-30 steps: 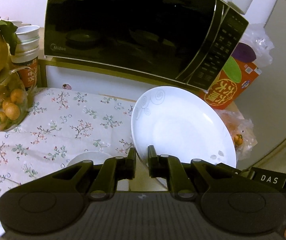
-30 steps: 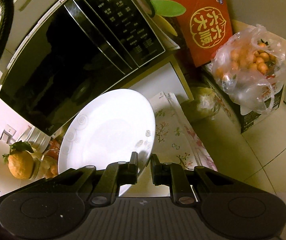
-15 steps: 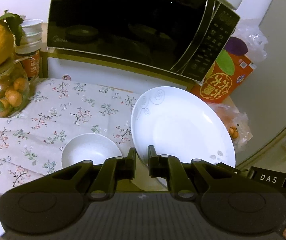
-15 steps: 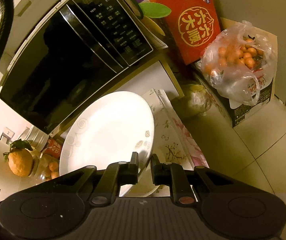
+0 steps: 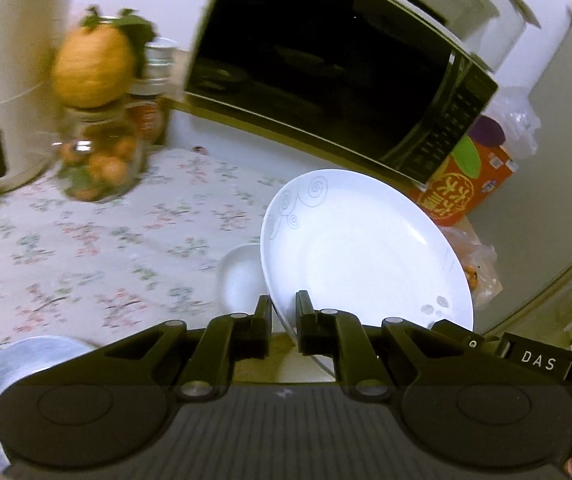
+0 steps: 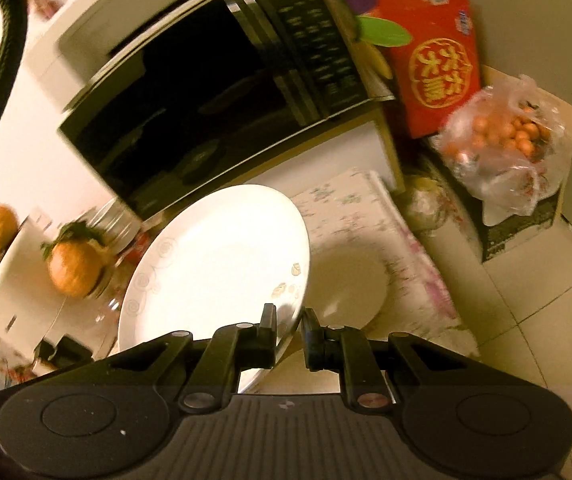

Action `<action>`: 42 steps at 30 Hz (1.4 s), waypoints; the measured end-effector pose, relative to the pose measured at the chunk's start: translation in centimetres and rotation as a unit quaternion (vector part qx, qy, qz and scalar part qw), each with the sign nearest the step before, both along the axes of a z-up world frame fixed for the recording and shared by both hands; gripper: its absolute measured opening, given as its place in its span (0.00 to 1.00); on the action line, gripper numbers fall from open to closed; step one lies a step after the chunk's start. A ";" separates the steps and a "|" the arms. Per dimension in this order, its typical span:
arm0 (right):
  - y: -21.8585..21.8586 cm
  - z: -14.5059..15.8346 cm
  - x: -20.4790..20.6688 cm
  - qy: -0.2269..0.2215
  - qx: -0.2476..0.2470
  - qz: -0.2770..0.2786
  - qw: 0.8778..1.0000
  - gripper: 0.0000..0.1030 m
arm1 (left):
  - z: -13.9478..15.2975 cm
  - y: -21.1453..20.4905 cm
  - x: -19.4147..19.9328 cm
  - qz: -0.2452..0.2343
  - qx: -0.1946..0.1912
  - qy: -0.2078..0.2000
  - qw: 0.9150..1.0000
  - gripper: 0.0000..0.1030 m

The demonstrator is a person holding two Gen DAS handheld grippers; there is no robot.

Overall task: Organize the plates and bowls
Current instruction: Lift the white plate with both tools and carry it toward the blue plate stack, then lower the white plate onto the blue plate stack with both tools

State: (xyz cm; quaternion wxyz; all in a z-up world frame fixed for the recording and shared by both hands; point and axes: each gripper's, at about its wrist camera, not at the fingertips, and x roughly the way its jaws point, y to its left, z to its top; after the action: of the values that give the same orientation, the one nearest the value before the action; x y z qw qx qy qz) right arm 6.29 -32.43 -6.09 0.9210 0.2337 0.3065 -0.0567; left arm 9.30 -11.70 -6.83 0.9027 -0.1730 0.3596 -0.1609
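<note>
A large white plate [image 5: 361,248] with grey swirl marks hangs tilted over the floral tablecloth [image 5: 98,248]. My left gripper [image 5: 282,312] is shut on its near left rim. In the right wrist view the same plate [image 6: 222,264] is pinched at its near right rim by my right gripper [image 6: 289,322], also shut. A small white bowl [image 5: 240,276] sits on the cloth just left of the plate, partly hidden behind it. From the right the bowl [image 6: 349,284] shows below the plate's right edge.
A black microwave [image 5: 325,72] stands behind on a shelf. A glass jar of small oranges [image 5: 98,160] with a large citrus fruit [image 5: 94,68] on top and a white appliance [image 5: 10,80] stand at the left. A red box [image 6: 433,52] and a bag of fruit [image 6: 509,144] lie right, off the table.
Both grippers have carried the plate toward me and across the table. More of the table's left side, the white appliance and the small bowl have come into view. Both grips are unchanged.
</note>
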 end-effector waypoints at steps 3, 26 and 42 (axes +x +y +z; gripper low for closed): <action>2.1 0.0 -0.3 0.000 -0.003 0.019 1.000 0.12 | -0.1 2.2 -0.9 0.011 0.003 -0.002 1.000 0.10; 16.3 -4.6 -0.6 0.068 -0.055 0.159 0.983 0.14 | -5.8 14.0 -5.3 0.092 0.015 0.035 0.995 0.09; 18.8 -5.7 -0.9 0.073 -0.072 0.173 0.980 0.15 | -7.2 16.1 -6.3 0.094 0.008 0.035 0.995 0.10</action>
State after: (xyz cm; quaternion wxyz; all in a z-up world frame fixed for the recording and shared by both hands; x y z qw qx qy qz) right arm 5.43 -13.61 -11.80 0.9062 0.1057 0.4043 0.0649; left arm 2.98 4.39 -14.04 0.9020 -0.2042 0.3746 -0.0658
